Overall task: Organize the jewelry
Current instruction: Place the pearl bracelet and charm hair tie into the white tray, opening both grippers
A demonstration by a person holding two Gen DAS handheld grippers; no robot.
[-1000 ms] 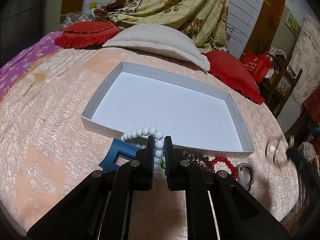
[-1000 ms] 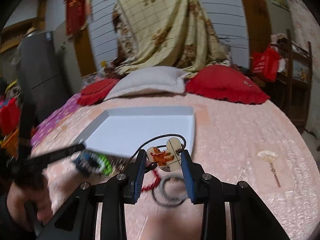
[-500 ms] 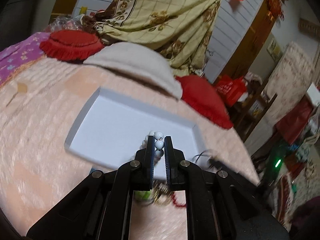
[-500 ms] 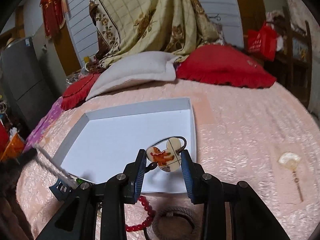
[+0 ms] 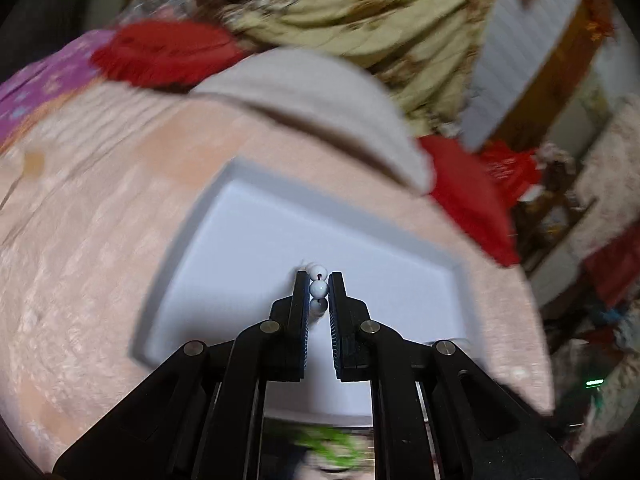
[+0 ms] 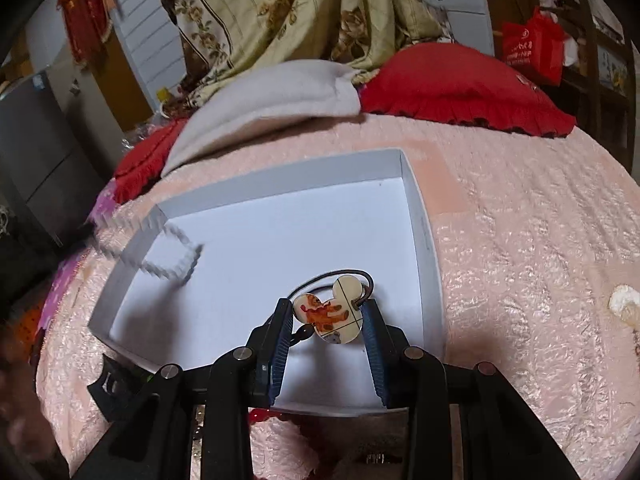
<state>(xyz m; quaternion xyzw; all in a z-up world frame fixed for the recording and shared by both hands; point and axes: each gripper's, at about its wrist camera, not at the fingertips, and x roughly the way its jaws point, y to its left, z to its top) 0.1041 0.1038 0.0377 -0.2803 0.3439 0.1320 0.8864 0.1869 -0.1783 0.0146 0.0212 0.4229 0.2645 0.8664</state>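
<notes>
The left gripper (image 5: 319, 280) has its jaws drawn almost together, pinching a strand of white beads (image 5: 319, 288); one bead sits squeezed between the tips, another pokes out just beyond them and a third shows just behind. The tool tilts downward over the white tray (image 5: 256, 248), which fills the middle of the left wrist frame, badly blurred. At the bottom edge of that frame, between the black arms, a smeared green thing (image 5: 328, 442) shows; what it is cannot be told.

The right gripper (image 6: 329, 314) stands partly apart, its blue pads pressed on both sides of a cream mouse-head pendant (image 6: 332, 314) printed with an orange bear. A dark cord (image 6: 340, 276) loops from the pendant above the tips. This tool also slants down, over the lower right part of the tray (image 6: 416, 216).

Only the right wrist view shows the bead strand hanging as a blurred pale loop (image 6: 168, 256) over the tray's left corner, in the left middle of the frame. It also shows red beads (image 6: 264, 414) under the tray's near wall at the bottom, a dark blue object (image 6: 114, 384) at lower left, and a small pale fan-shaped piece (image 6: 624, 300) on the pink bedspread (image 6: 520, 240) at the right edge
</notes>
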